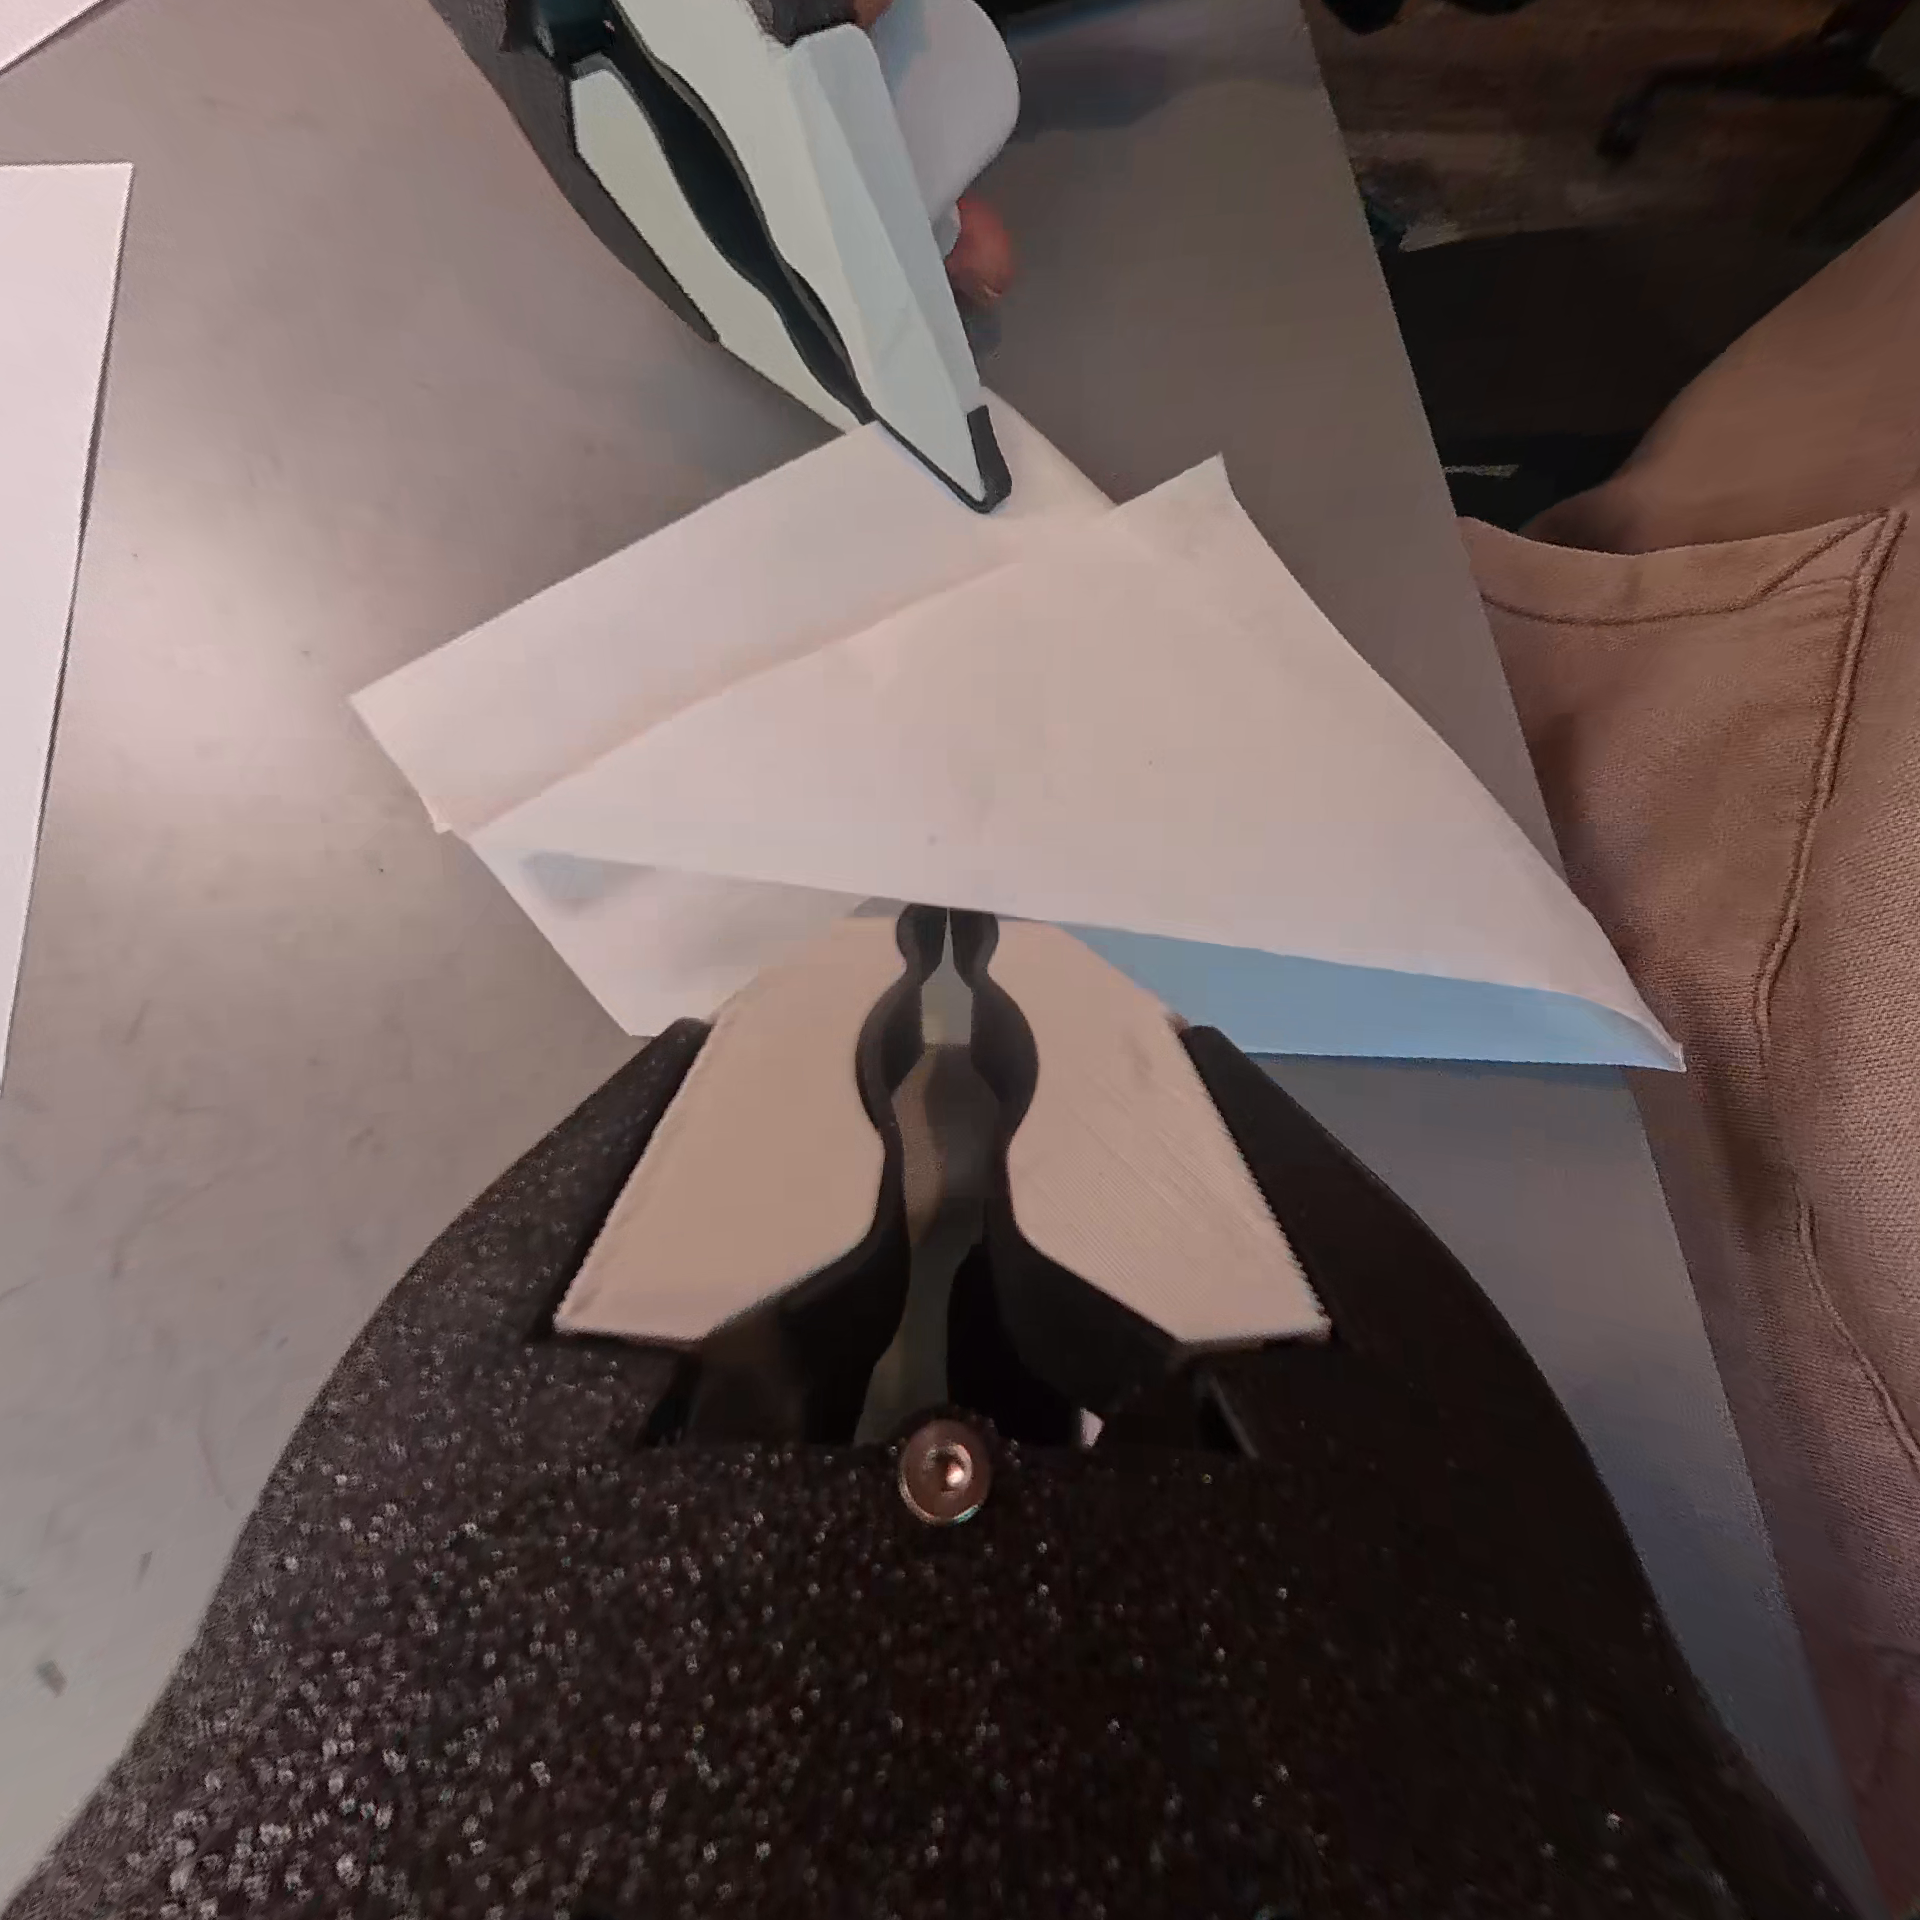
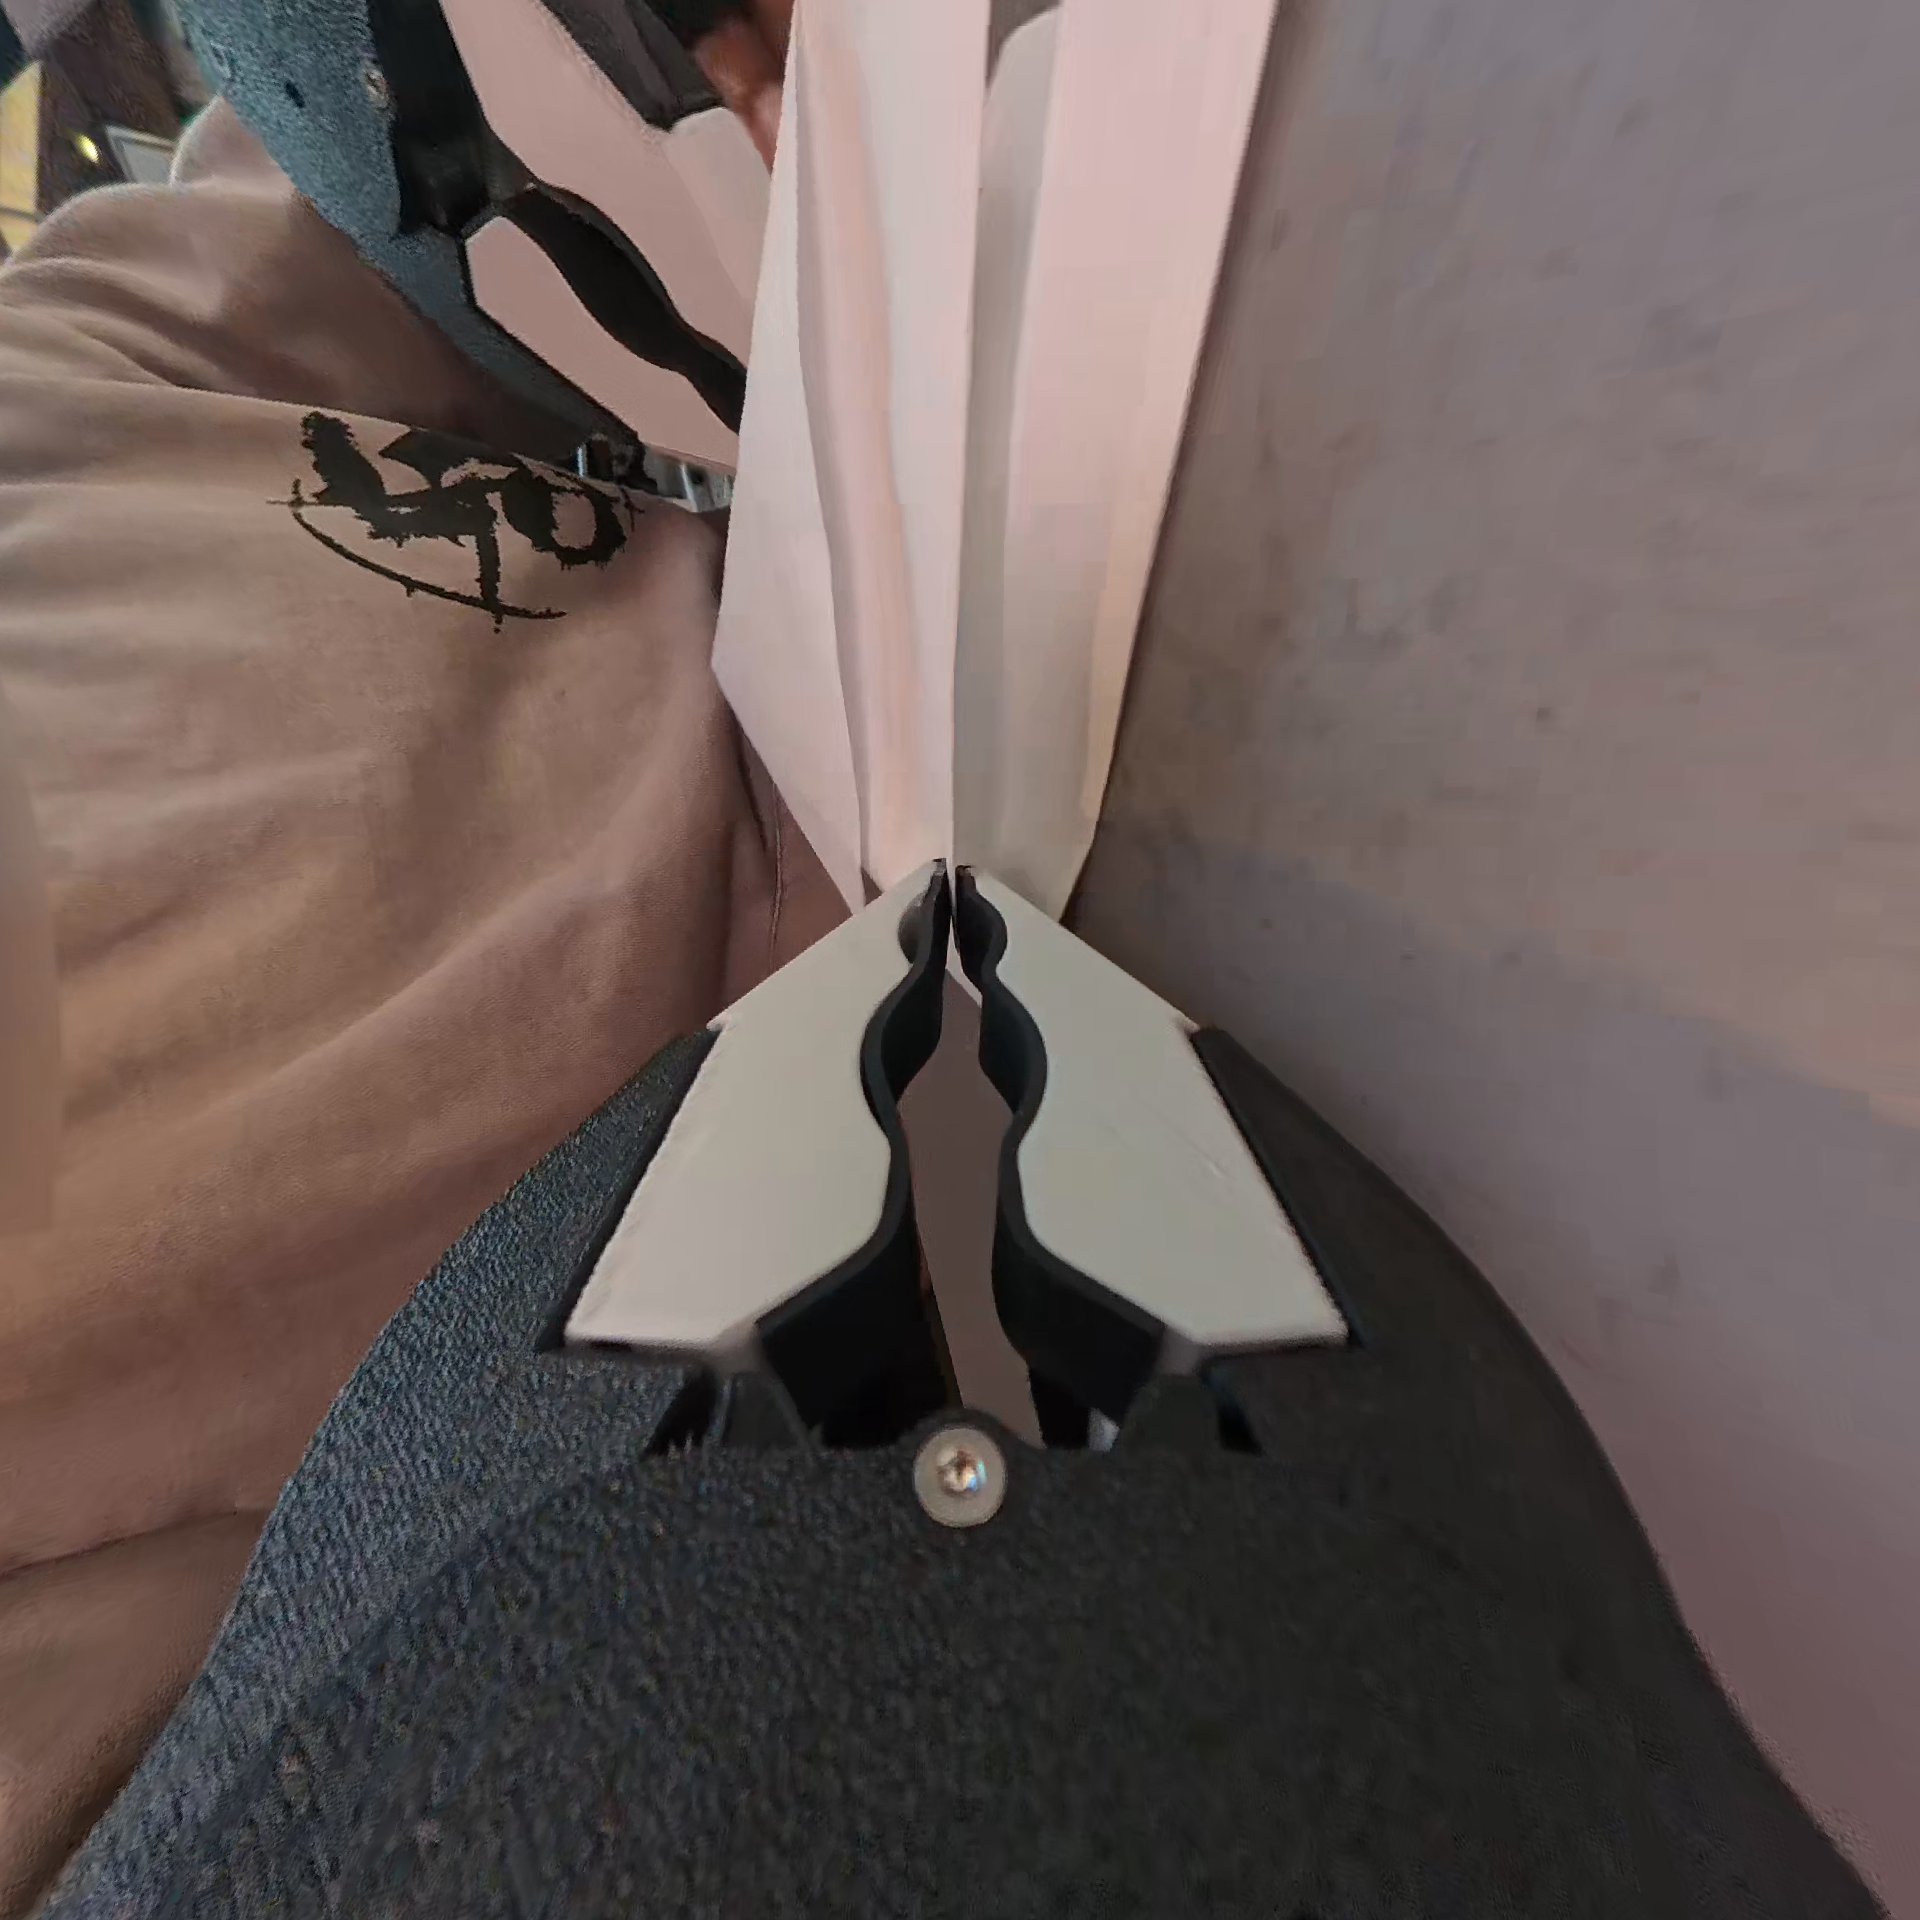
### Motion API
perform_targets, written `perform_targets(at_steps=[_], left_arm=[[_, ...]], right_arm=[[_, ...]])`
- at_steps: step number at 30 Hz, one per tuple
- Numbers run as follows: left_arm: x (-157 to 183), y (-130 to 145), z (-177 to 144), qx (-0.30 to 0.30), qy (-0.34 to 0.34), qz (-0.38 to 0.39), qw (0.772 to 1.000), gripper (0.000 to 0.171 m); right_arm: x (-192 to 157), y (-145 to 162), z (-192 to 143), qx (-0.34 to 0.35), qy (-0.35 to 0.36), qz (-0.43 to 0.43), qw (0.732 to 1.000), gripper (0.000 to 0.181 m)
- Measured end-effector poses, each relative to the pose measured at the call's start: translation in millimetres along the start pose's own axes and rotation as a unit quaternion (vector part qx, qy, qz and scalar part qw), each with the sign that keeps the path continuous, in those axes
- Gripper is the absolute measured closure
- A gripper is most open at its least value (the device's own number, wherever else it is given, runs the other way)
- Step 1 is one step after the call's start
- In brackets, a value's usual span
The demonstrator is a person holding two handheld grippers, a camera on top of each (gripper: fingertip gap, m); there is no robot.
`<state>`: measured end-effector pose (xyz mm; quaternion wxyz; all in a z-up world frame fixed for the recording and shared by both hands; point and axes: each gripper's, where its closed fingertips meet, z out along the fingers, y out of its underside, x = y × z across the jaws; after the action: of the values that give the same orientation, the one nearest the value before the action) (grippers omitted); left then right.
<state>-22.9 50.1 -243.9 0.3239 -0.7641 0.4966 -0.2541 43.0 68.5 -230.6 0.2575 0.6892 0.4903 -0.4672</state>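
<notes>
A folded white sheet of paper [image 1: 935,727] is held up over the grey table [image 1: 312,520], with a folded flap on top. My left gripper [image 1: 948,920] is shut on the paper's near edge. My right gripper [image 2: 952,878] is shut on the paper [image 2: 935,468] at its opposite end. In the left wrist view the right gripper [image 1: 982,473] comes in from the top and pinches the paper's far corner. In the right wrist view the left gripper [image 2: 717,416] shows at the upper left, against the paper's far edge.
A person in a tan sweatshirt [image 1: 1714,831] with a black print [image 2: 457,509] sits at the table's edge. Another white sheet [image 1: 52,468] lies at the left of the table. The grey table [image 2: 1558,727] runs along the right of the right wrist view. Tip to tip, the grippers are about 8 cm apart.
</notes>
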Motion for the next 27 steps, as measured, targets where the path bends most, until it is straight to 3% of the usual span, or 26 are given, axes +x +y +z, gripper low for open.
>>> perform_targets(at_steps=[11, 16, 27], left_arm=[[1, 3, -6, -0.005, 0.009, -0.027, 1.0, 0.171], [-23, 3, -23, 0.014, -0.017, -0.055, 0.998, 0.171], [-25, 11, -16, -0.004, -0.018, -0.064, 0.998, 0.171]], right_arm=[[6, -2, 4, 0.007, 0.016, 0.03, 0.999, 0.181], [6, -1, 5, -0.005, 0.026, 0.021, 0.999, 0.181], [2, -9, 5, 0.011, 0.007, 0.02, 1.0, 0.181]])
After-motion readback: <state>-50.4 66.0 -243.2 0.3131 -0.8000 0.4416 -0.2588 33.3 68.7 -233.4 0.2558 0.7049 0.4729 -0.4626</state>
